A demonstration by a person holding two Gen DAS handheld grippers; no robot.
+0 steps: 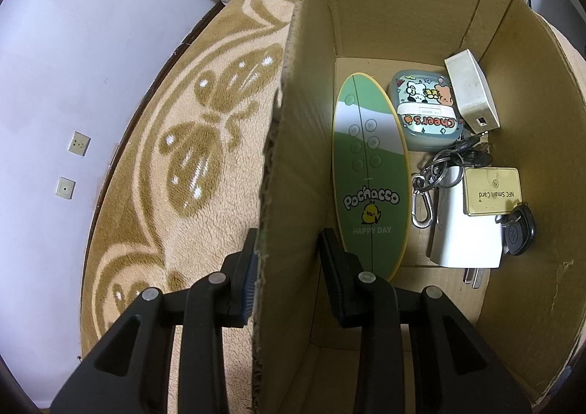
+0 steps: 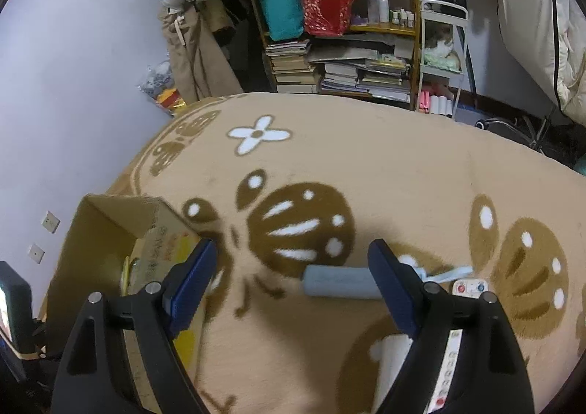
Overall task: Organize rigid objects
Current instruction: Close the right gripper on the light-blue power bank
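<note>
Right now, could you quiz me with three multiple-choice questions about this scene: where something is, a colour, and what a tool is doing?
1. Where is the NFC Smart Card tin?
A on the blanket
B in the cardboard box
C on a shelf

2. The Pochacco oval gadget is mainly:
A green
B red
C black

3. The left tool is:
A open in the air
B shut on the box wall
C holding keys

Answers: 1 B, it lies on the box floor. 2 A, green with a yellow rim. 3 B, its fingers pinch the cardboard edge.
</note>
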